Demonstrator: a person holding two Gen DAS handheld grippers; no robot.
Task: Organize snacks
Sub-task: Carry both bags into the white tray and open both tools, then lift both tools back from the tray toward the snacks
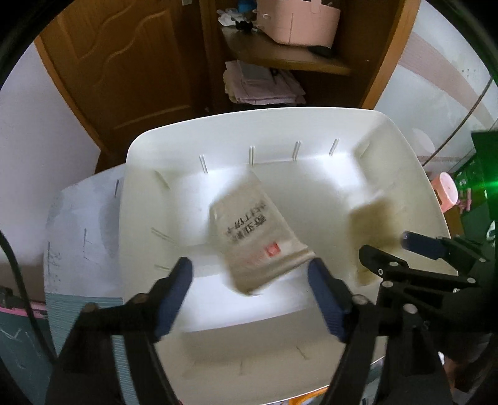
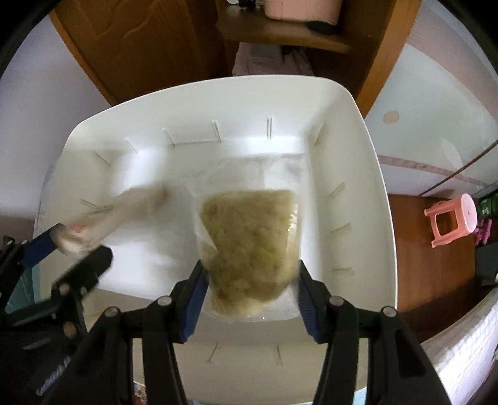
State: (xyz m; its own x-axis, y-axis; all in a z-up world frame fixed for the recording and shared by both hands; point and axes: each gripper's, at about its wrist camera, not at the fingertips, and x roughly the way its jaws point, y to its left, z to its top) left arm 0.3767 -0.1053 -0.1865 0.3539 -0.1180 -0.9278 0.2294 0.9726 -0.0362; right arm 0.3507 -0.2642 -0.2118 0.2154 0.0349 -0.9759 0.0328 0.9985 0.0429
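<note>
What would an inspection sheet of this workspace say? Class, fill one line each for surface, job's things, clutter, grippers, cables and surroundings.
Surface: patterned tabletop beneath the bin.
Job's things: white bin with slotted walls; beige printed packet inside, blurred; clear bag of yellowish snack inside.
Clutter: nothing seen inside the bin beyond the two packs.
Grippers: left gripper open, jaws either side of the packet's near end; right gripper open, jaws flanking the bag's near end; contact cannot be told.
Cables: black cable at left edge.
Surroundings: wooden door, shelf with pink basket, pink stool on the floor.
</note>
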